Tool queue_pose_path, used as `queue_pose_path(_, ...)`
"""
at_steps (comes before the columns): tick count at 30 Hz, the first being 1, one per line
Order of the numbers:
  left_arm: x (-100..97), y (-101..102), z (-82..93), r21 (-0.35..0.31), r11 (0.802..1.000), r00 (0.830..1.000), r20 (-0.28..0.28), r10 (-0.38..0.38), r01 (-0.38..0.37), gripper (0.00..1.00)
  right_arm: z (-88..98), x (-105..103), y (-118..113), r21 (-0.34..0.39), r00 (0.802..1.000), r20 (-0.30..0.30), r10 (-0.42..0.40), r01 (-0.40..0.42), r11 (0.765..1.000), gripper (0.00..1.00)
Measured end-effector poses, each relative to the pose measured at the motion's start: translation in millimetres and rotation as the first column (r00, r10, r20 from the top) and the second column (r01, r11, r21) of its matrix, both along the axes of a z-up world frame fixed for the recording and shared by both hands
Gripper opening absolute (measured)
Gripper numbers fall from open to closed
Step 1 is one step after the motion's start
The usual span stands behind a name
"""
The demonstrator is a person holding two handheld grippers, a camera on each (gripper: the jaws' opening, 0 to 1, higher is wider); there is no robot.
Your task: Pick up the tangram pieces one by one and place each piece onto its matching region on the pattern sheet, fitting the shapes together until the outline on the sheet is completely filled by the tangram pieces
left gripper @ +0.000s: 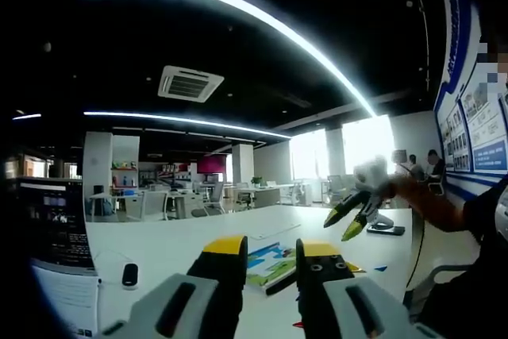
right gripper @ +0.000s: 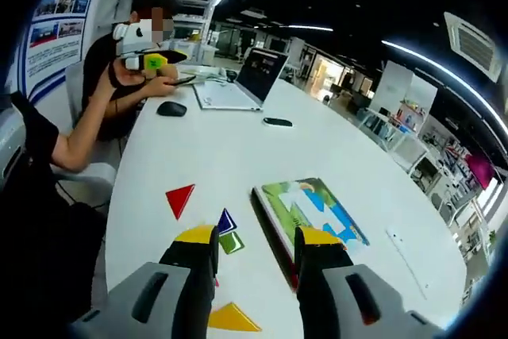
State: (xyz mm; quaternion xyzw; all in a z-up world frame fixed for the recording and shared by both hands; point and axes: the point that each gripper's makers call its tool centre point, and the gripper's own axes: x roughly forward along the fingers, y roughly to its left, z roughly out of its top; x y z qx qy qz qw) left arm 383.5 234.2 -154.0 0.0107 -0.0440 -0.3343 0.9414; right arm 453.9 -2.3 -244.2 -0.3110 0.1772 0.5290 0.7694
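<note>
The pattern sheet [right gripper: 313, 210], a colourful book-like pad, lies on the white table [right gripper: 238, 156] just beyond my right gripper [right gripper: 258, 237], which is open with nothing between its jaws. Loose tangram pieces lie left of the pad: a red triangle [right gripper: 180, 198], a blue triangle [right gripper: 226, 220], a green piece [right gripper: 232, 243] and a yellow triangle [right gripper: 228, 317]. My left gripper [left gripper: 274, 250] is open and held above the table, with the pattern sheet [left gripper: 268, 265] seen past its jaws. A yellow piece [left gripper: 352, 267] and a small blue piece [left gripper: 381, 268] lie to the sheet's right. The right gripper [left gripper: 355, 213] hangs at the right in a hand.
An open laptop [right gripper: 252, 77], a mouse [right gripper: 171, 109] and a phone [right gripper: 278, 122] lie at the far end of the table, where a seated person holds a gripper [right gripper: 151, 59]. In the left gripper view a laptop [left gripper: 55, 232] and a mouse [left gripper: 129, 275] sit at the left.
</note>
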Motion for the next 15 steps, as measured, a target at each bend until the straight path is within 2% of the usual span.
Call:
queue_pose_path(7,-0.8,1.9,1.5,-0.003,1.000,1.000,0.005,0.002,-0.002,0.26,-29.1,-8.8,17.2,-0.115,0.994,-0.063,0.088,-0.095,0.989,0.40)
queue_pose_path(15,-1.0,4.1,2.1,-0.005,1.000,1.000,0.007,0.004,-0.004,0.26,-56.2,-3.3,27.3,-0.245,0.988,-0.108,0.112,-0.135,0.960,0.39)
